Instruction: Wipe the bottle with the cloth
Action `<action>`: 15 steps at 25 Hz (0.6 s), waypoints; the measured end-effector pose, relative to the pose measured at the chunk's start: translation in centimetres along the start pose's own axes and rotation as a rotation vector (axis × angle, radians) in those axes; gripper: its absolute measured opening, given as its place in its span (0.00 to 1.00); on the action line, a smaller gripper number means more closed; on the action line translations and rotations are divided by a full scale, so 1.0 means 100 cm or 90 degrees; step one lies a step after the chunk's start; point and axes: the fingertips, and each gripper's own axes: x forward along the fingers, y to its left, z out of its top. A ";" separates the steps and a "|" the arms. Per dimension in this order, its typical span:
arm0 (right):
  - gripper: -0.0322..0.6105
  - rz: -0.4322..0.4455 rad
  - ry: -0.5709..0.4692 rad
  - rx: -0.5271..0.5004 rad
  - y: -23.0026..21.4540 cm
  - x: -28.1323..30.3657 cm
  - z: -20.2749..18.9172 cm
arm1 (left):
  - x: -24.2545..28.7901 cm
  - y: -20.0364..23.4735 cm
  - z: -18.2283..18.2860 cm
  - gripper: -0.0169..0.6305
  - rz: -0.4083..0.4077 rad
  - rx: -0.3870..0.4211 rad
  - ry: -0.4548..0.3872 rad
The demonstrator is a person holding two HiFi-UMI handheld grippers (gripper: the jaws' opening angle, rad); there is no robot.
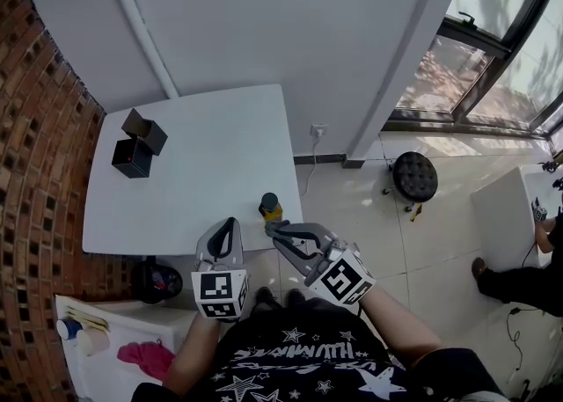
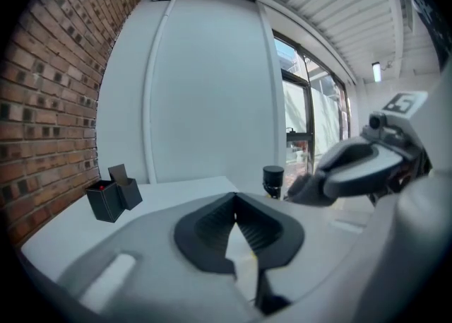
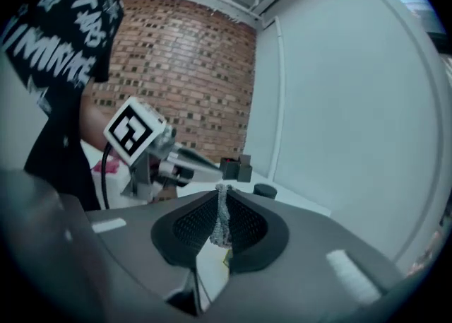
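A small bottle [image 1: 270, 207] with a black cap and a yellow label stands near the front right corner of the white table [image 1: 202, 158]. My right gripper [image 1: 272, 228] hovers just in front of the bottle. It is shut on a thin grey cloth [image 3: 222, 217] that sticks up between its pads. In the right gripper view the bottle's cap [image 3: 265, 191] shows just beyond the jaws. My left gripper [image 1: 231, 223] is shut with nothing in it, at the table's front edge left of the bottle. From the left gripper view the bottle [image 2: 272, 181] stands ahead to the right.
Two black boxes [image 1: 139, 145] sit at the table's far left by the brick wall. A black stool [image 1: 414, 176] stands on the tiled floor to the right. A white shelf with a pink rag [image 1: 145, 358] is at lower left. A seated person [image 1: 528, 281] is at far right.
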 end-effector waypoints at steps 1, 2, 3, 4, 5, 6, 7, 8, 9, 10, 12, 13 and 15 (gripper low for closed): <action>0.11 0.011 0.029 -0.040 0.002 0.001 -0.013 | 0.002 0.000 0.000 0.03 0.000 0.003 0.001; 0.11 0.015 0.046 -0.074 0.002 0.002 -0.023 | 0.003 0.000 0.000 0.03 0.000 0.006 0.003; 0.11 0.015 0.049 -0.099 0.001 0.003 -0.029 | 0.005 0.000 -0.001 0.03 0.001 0.007 0.005; 0.11 0.017 0.046 -0.117 0.000 0.004 -0.031 | 0.006 0.001 -0.002 0.03 0.003 0.007 0.007; 0.11 0.025 0.042 -0.133 0.000 0.006 -0.031 | 0.007 0.002 -0.003 0.03 0.006 0.004 0.009; 0.11 0.038 0.040 -0.148 0.001 0.009 -0.031 | 0.008 0.002 -0.004 0.03 0.009 0.001 0.012; 0.11 0.055 0.041 -0.161 0.002 0.012 -0.031 | 0.009 0.003 -0.004 0.03 0.012 -0.003 0.014; 0.11 0.070 0.043 -0.173 0.004 0.016 -0.031 | 0.010 0.003 -0.005 0.03 0.013 -0.004 0.017; 0.11 0.081 0.044 -0.184 0.005 0.019 -0.031 | 0.011 0.002 -0.006 0.03 0.012 -0.003 0.019; 0.11 0.090 0.044 -0.194 0.006 0.023 -0.032 | 0.012 0.001 -0.007 0.03 0.010 0.000 0.021; 0.11 0.099 0.045 -0.208 0.007 0.027 -0.035 | 0.013 -0.002 -0.007 0.03 0.007 0.005 0.023; 0.11 0.099 0.044 -0.206 0.007 0.028 -0.036 | 0.014 -0.002 -0.007 0.03 0.006 0.005 0.022; 0.11 0.101 0.038 -0.189 0.006 0.028 -0.038 | 0.015 -0.003 -0.006 0.03 0.008 0.004 0.022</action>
